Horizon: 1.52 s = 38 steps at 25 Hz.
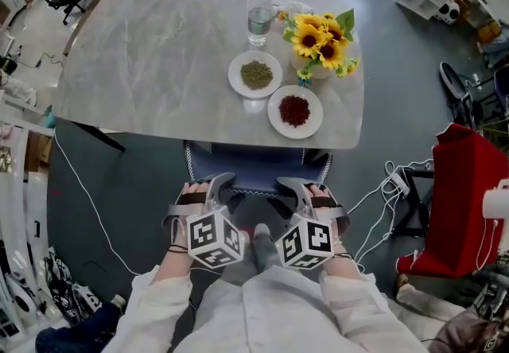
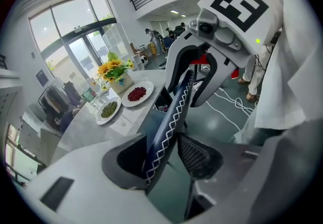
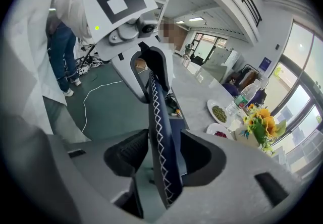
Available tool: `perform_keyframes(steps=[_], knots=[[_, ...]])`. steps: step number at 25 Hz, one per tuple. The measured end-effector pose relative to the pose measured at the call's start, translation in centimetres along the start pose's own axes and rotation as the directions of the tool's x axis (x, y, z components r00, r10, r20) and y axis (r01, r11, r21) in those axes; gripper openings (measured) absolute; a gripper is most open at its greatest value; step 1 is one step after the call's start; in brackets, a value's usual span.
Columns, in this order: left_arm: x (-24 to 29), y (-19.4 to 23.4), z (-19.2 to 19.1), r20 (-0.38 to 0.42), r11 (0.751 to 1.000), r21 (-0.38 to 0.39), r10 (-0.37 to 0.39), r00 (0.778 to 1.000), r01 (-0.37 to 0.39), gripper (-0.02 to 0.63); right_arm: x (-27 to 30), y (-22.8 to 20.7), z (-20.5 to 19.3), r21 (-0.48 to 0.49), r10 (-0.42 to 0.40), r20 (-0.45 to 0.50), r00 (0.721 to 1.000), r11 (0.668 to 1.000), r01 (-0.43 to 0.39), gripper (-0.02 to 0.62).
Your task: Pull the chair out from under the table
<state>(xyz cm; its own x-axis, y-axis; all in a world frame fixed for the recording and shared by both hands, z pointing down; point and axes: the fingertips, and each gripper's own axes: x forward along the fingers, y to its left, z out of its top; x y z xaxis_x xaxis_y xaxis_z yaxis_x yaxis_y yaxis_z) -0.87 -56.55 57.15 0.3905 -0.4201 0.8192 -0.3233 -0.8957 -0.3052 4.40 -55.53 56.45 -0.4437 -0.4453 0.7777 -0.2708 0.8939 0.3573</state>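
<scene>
Head view: left gripper and right gripper fingers gape wide astride the navy, zigzag-stitched padded chair backrest.

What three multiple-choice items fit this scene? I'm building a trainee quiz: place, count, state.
1. Where is the chair? A. tucked under the table; B. beside the table; C. tipped over.
2. How many plates are on the table? A. one; B. two; C. four.
3. How do the jaws of the left hand-held gripper and the right hand-held gripper stand? A. shut, empty; B. shut on a plate; C. apart, astride the chair back.
A: its seat lies beneath the table edge.
B: plate of green food, plate of red food.
C: a gap shows beside it in each gripper view.
</scene>
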Motion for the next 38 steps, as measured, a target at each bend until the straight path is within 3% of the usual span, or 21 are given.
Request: perform_keyframes(steps=[8,26,38], knots=[[0.3,0.0,-0.2,-0.026,0.999,0.039,0.013,1.0,-0.012,0.183,1.8,0.8,-1.3,-0.06,0.03,-0.069,0.997,0.998,-0.034,0.158],[0.9,0.2,-0.6,-0.085,0.99,0.125,0.081,0.993,-0.07,0.181,2.7,0.4,-2.0,-0.078,-0.024,-0.077,0.997,0.997,0.018,0.143],[0.4,-0.4,-1.0,-0.105,0.989,0.138,0.06,0.993,-0.045,0.153,2.5,1.2,-1.8,-0.075,-0.007,-0.079,0.997,0.997,0.001,0.107]])
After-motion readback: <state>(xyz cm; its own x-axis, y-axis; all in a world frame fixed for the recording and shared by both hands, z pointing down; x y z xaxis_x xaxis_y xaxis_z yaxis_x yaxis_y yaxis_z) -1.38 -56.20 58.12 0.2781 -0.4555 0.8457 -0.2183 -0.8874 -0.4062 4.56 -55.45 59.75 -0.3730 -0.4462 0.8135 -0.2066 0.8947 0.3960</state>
